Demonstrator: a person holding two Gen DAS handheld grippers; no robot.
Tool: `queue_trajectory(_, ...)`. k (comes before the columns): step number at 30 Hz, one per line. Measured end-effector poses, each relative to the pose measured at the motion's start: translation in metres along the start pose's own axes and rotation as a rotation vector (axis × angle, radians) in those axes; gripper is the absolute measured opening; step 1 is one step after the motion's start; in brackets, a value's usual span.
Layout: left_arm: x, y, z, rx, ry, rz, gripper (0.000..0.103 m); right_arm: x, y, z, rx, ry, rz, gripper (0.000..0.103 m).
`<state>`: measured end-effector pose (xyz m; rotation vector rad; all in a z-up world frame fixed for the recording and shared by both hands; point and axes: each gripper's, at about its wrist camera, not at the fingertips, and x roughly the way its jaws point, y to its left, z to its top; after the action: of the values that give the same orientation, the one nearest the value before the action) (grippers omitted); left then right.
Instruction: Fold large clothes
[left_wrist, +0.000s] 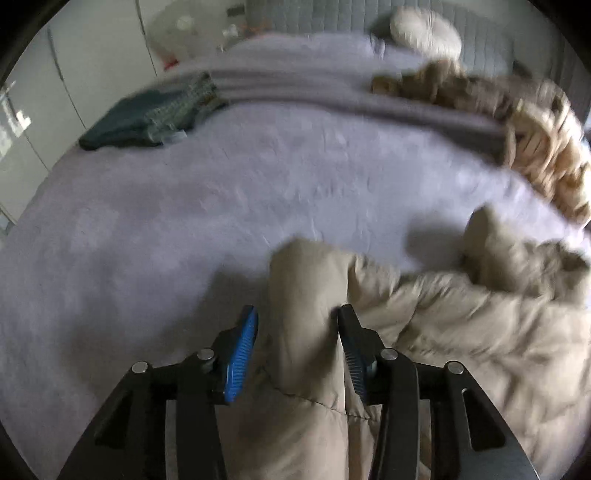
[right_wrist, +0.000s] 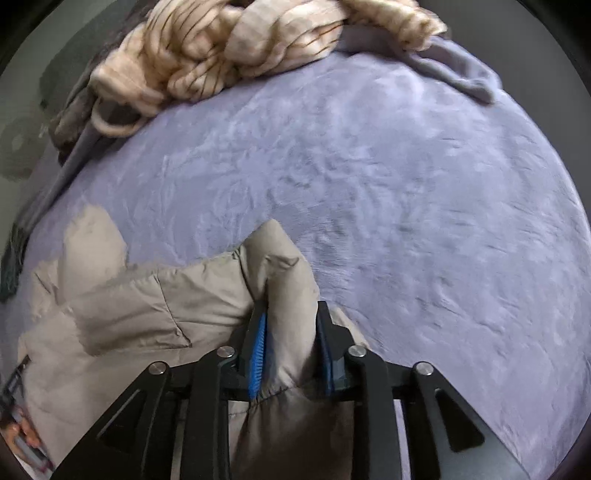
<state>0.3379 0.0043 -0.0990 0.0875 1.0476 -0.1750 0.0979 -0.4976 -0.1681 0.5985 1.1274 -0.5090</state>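
the left tool (left_wrist: 297, 317) is pointing steeply down over a bed covered by a lilac plush blanket (left_wrist: 184, 206). between its fingers (left_wrist: 245, 343) a thick fold of a beige puffer jacket (left_wrist: 461, 332) is standing up, filling the gap; the jaws are sitting partly open around the padded fabric, the right finger pressing into it, though i cannot tell whether the blue left pad is touching. the rest of the jacket is lying crumpled on the blanket to the right of this tool, a fur-trimmed part bunching at the far right edge.

the right tool (right_wrist: 291, 314) is also angling down, its jaws narrowed on another puffy fold of the same jacket (right_wrist: 147, 306), and the blue pads (right_wrist: 258, 347) are squeezing the fabric from both sides. here the jacket is spreading to the left of the tool, with a pointed bit sticking up near the left side.

farther up the bed, a cream striped blanket (right_wrist: 207, 55) is lying heaped, touching a grey-lilac cloth (right_wrist: 461, 70) beside it. in the left wrist view a dark teal folded garment (left_wrist: 122, 123) with a patterned piece on top is resting near the far left edge of the bed, well apart from the jacket, and a pale pillow (left_wrist: 424, 31) is lying against the grey quilted headboard (left_wrist: 314, 14). a hand (right_wrist: 22, 435) is showing at the lower left corner of the right wrist view.
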Motion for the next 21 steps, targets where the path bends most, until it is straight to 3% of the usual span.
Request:
queue_trajectory(3,-0.037,0.007,0.005,0.003,-0.059,-0.091,0.047,-0.039,0.002,-0.006,-0.006,-0.089,0.007,0.03)
queue_trajectory(5,-0.059,-0.004,0.002,0.036,-0.061,-0.195,0.047,-0.067,0.014,-0.015,-0.038,-0.142,0.064,0.028)
queue_trajectory(6,-0.066,-0.014,-0.003,0.067,-0.054,-0.252,0.047,-0.076,0.025,-0.02,-0.069,-0.141,0.122,0.022)
queue_trajectory(9,-0.067,-0.061,-0.026,0.168,0.0,-0.408,0.047,-0.075,0.072,-0.039,-0.196,-0.093,0.269,0.021)
queue_trajectory(10,-0.063,-0.077,-0.036,0.199,0.009,-0.425,0.047,-0.072,0.086,-0.044,-0.233,-0.079,0.293,0.021)
queue_trajectory(12,-0.047,-0.113,-0.057,0.258,0.029,-0.417,0.047,-0.051,0.127,-0.062,-0.336,-0.043,0.328,0.021)
queue_trajectory(15,-0.011,-0.136,-0.072,0.242,0.049,-0.357,0.047,-0.019,0.156,-0.084,-0.379,-0.006,0.32,0.02)
queue_trajectory(18,0.007,-0.137,-0.065,0.225,0.042,-0.345,0.047,0.009,0.157,-0.09,-0.368,-0.021,0.284,0.015)
queue_trajectory(21,0.007,-0.123,-0.047,0.214,0.035,-0.321,0.047,0.021,0.151,-0.073,-0.337,0.0,0.296,0.001)
